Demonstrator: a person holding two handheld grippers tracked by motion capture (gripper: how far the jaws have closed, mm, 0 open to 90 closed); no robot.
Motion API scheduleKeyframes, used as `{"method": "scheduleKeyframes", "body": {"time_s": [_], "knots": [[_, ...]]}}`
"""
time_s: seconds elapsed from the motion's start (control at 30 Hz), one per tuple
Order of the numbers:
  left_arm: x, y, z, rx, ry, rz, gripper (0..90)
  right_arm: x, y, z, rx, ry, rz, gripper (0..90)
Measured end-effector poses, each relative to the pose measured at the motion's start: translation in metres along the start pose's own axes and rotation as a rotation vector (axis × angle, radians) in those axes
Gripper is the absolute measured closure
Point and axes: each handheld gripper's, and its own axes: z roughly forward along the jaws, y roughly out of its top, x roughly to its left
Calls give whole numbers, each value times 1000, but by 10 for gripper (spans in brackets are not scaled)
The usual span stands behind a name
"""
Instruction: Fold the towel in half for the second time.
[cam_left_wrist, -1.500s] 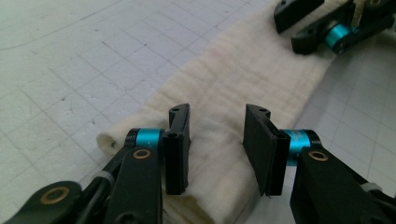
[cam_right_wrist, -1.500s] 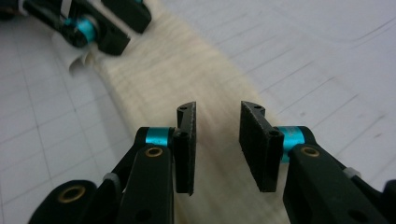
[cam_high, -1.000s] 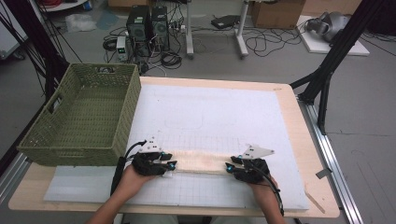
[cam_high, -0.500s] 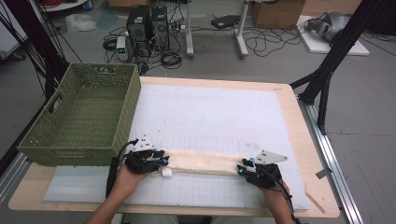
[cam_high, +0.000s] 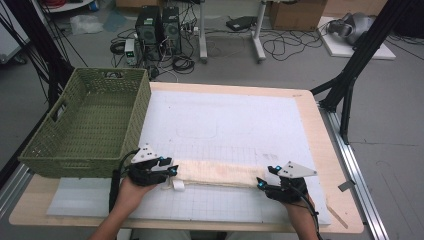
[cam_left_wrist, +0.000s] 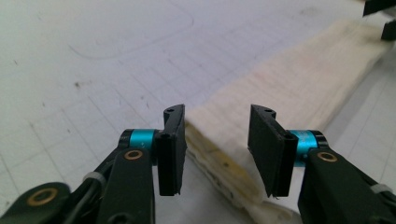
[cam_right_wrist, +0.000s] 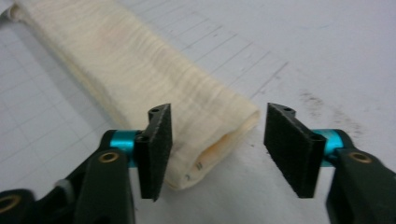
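Cream folded cloth strip (cam_high: 217, 173) lies flat on white gridded mat (cam_high: 225, 125), just right of green woven basket (cam_high: 87, 125). Left gripper (cam_left_wrist: 217, 135) & right gripper (cam_right_wrist: 215, 140) at strip's ends, both w/ jaws apart, gripping nothing.

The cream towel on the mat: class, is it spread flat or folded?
Folded. The towel lies as a long narrow strip, and both gripper views show stacked layers at its ends.

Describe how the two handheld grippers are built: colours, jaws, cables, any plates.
The left gripper and right gripper are black, each with two flat rectangular black jaws, teal collars and brass-coloured pivot rivets. A grey three-cornered plate tops each, and a black cable trails back. The forearms are bare, no sleeves.
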Motion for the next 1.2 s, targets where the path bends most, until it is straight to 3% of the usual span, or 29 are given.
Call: {"method": "scheduleKeyframes", "body": {"time_s": [0.1,0.3,0.47,0.53,0.6,0.9,1.2], "knots": [[1,2,-5,-57,6,-1,516,-2,1,-8,-26,-22,8,351],[5,5,-10,-138,-4,-63,376,-8,1,-23,-92,-68,71,265],[2,7,-10,-171,5,-56,230,-13,-1,-30,-100,-111,80,200],[1,8,-10,-177,18,-45,170,-15,0,-32,-109,-121,91,134],[1,8,-10,-182,5,-41,173,-16,0,-34,-121,-135,98,111],[1,8,-11,-180,-1,-30,174,-15,-6,-36,-102,-111,78,111],[0,7,-11,-178,12,-12,174,-19,-7,-37,-99,-146,81,111]]}}
